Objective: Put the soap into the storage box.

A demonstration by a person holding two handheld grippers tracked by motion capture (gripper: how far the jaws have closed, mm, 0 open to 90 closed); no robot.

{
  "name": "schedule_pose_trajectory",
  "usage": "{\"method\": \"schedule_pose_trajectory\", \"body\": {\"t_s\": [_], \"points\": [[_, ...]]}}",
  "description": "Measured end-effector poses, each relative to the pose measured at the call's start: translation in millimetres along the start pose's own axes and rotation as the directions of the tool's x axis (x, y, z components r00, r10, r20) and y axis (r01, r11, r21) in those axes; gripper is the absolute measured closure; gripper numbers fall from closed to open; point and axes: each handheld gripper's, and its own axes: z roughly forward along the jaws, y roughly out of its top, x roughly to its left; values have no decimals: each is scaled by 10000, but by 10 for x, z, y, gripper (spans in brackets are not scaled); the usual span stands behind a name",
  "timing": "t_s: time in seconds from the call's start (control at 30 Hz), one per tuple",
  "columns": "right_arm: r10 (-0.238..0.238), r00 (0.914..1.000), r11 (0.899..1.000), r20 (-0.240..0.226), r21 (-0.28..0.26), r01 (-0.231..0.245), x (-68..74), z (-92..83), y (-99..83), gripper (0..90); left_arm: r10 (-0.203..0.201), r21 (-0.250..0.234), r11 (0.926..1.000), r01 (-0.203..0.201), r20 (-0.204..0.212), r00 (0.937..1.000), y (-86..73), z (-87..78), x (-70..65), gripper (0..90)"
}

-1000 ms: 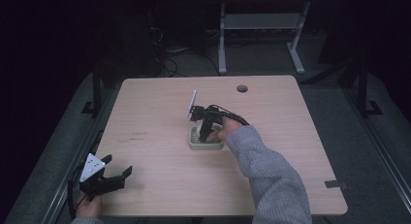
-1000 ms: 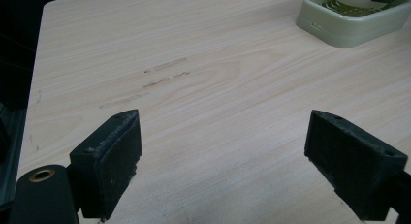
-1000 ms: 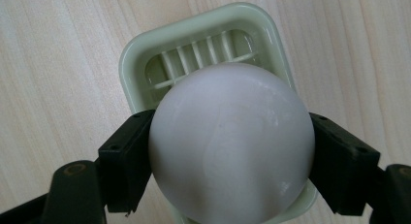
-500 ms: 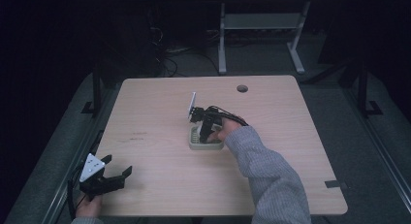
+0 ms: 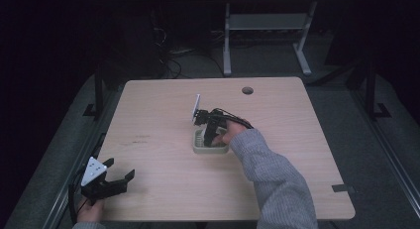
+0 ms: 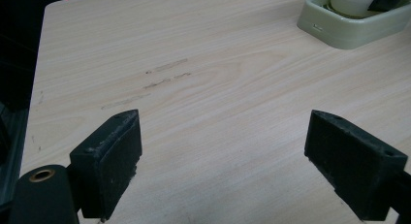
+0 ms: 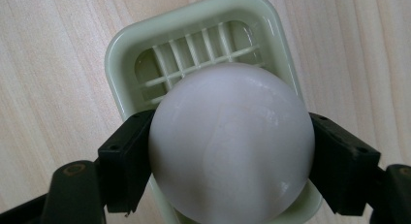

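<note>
The right gripper (image 7: 228,151) clamps a smooth white ball (image 7: 231,144) at its widest girth, directly over the pale green slatted plastic tray (image 7: 145,44); it looks light, rigid and slippery, while the left gripper (image 6: 237,151) gapes wide, holding nothing.

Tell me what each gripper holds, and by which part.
The right gripper clamps a white ball across its widest sides, above the green tray. The left gripper is open, holding nothing.

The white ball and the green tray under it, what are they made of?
The ball looks like smooth, glossy plastic or ceramic: light glints off it. The tray seems moulded plastic, pale green and slightly shiny, with thin grid bars. The right tool grips the ball.
</note>
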Motion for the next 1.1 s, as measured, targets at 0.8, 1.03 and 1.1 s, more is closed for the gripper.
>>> {"method": "schedule_pose_trajectory", "body": {"t_s": [0.8, 1.03, 1.1], "points": [[162, 9998, 9999, -100, -52, -162, 17, -67, 25, 202, -1, -36, 10000, 1, -35, 10000, 2, -4, 1, 129], [225, 9996, 9994, -147, -261, -228, 30, -117, 9, 193, 33, -54, 10000, -33, -42, 10000, 3, -7, 0, 129], [260, 9994, 9990, -222, -361, -268, 28, -137, 1, 192, 48, -54, 10000, -49, -58, 10000, 4, -8, 2, 129]]}}
